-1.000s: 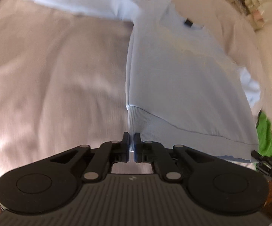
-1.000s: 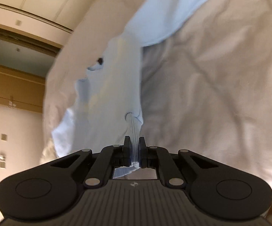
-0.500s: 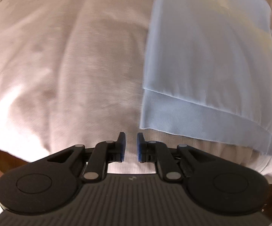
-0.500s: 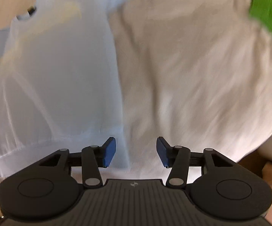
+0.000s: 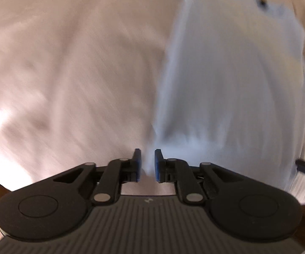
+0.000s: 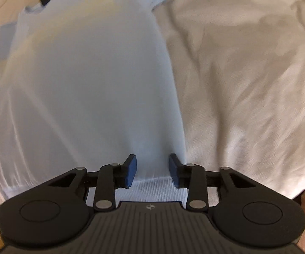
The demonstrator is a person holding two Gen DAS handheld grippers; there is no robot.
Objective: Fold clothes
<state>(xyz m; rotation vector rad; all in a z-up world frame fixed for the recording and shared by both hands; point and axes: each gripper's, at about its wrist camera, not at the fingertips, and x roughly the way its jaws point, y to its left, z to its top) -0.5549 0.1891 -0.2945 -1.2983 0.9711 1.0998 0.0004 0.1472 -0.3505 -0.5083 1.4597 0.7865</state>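
While the pale blue shirt (image 6: 84, 89) lies flat on the bed (image 6: 247, 80), both tools, left (image 5: 147, 162) and right (image 6: 152, 170), hover spread over its 2 hem corners, pinching nothing, likely placed for gripping.

Bright, soft daylight; left view heavily motion-blurred, both views bowed at the edges.
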